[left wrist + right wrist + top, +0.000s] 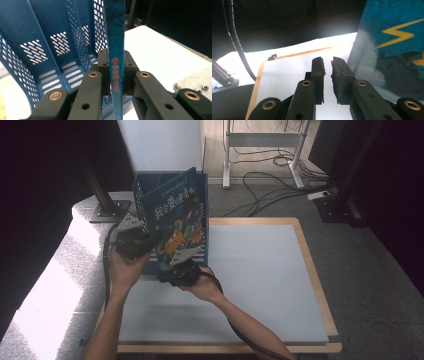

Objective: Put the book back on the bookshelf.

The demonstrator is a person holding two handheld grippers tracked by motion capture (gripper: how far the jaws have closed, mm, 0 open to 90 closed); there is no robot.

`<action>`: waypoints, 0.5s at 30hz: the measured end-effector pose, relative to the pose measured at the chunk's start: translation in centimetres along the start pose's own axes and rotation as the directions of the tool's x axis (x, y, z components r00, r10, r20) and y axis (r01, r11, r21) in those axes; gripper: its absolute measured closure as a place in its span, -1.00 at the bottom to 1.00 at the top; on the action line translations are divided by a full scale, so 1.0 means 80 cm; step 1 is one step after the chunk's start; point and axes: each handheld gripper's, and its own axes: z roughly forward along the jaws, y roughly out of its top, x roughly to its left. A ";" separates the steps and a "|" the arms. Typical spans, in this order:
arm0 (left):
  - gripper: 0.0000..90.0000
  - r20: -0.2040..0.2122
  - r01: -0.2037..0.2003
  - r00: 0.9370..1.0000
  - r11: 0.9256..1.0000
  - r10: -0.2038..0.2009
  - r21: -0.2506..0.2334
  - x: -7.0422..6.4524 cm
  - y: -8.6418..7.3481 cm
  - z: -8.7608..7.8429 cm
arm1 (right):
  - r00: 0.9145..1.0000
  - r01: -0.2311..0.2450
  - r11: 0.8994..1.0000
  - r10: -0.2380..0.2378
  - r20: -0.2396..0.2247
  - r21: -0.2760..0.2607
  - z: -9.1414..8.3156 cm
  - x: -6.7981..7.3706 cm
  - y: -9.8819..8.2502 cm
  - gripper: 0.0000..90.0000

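Left gripper (pixel 117 75) pinches the spine of the blue picture book (pixel 181 220), held upright just in front of the blue file rack (pixel 52 50). Right gripper (pixel 328 72): jaws nearly together, holding nothing, beside the cover.

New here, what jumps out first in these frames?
The bright blue picture book, held upright at the table's far left, its spine clamped in the left gripper. Behind it stands a blue perforated plastic file rack. The right gripper, jaws nearly closed on nothing, sits beside the cover.
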 end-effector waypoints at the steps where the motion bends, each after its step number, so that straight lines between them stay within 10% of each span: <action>1: 0.82 0.000 0.004 1.000 1.000 -0.004 0.000 0.000 0.000 0.000 | 1.000 0.007 1.000 -0.007 0.016 0.004 0.001 0.000 0.000 0.79; 15: 0.85 -0.049 0.077 0.996 0.996 -0.079 -0.045 -0.019 0.003 0.012 | 0.988 0.063 0.998 -0.065 0.137 0.021 -0.001 0.003 -0.001 0.97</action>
